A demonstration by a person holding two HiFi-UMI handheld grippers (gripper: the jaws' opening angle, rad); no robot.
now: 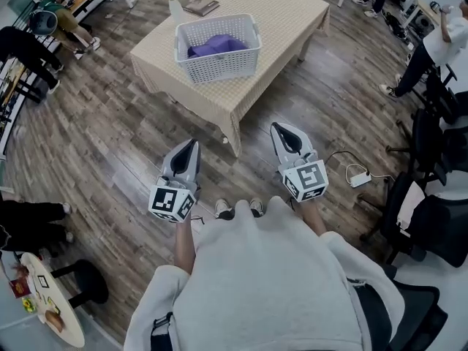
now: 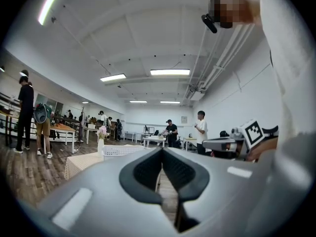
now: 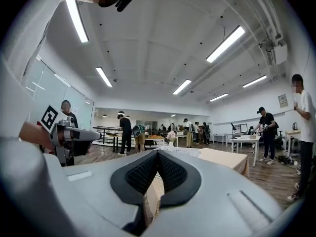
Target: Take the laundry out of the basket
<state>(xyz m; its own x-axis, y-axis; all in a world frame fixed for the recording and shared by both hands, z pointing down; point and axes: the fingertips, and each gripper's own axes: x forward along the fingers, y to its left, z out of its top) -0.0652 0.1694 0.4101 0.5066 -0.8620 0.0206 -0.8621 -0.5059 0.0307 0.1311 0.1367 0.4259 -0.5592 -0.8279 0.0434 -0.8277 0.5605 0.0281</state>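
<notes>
Purple laundry (image 1: 217,46) in basket (image 1: 219,68), well beyond right gripper (image 1: 280,125)

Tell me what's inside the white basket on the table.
Bunched purple laundry lies in the white basket. No other piece shows. The cloth and the basket's near wall cover the bottom, so anything underneath cannot be seen.
</notes>
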